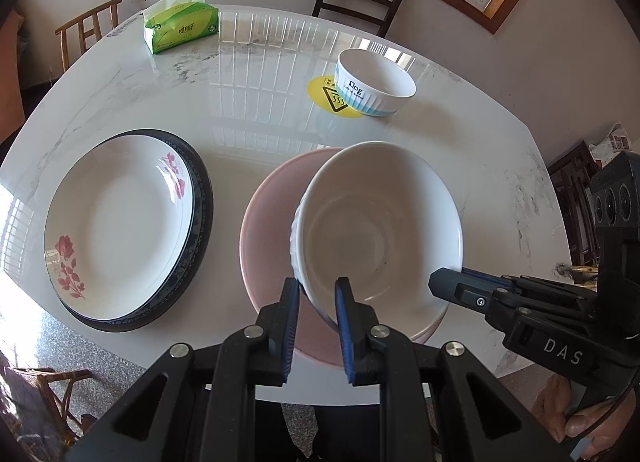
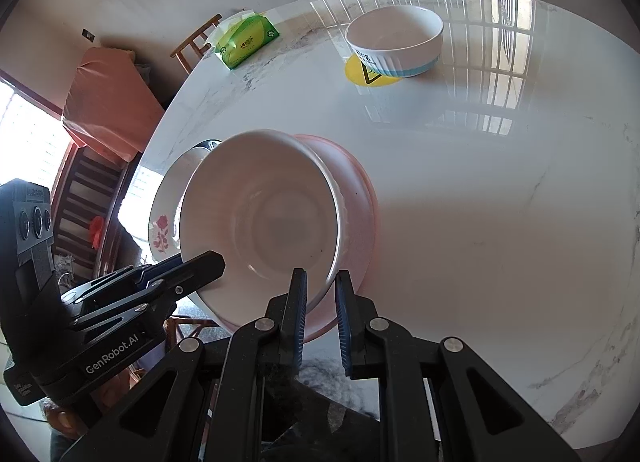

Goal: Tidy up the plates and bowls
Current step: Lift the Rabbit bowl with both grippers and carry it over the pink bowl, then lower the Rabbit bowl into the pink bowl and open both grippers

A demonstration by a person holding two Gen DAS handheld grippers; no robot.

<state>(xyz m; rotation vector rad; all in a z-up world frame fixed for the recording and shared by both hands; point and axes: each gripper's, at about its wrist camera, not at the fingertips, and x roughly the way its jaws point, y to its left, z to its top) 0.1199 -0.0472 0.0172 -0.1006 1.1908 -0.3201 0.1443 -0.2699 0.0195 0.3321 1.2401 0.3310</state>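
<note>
both grippers clamp the white bowl (image 1: 376, 222): the left gripper (image 1: 317, 294) and the right gripper (image 2: 321, 288) pinch its near rim, over the pink bowl (image 1: 268, 230). beside: rose plate (image 1: 120, 222). farther: striped bowl (image 1: 376, 82), tissue pack (image 1: 180, 24).

white bowl (image 1: 380, 222), pink plate (image 1: 268, 222), rose-patterned plate (image 1: 120, 222), seemingly dark-rimmed
</note>
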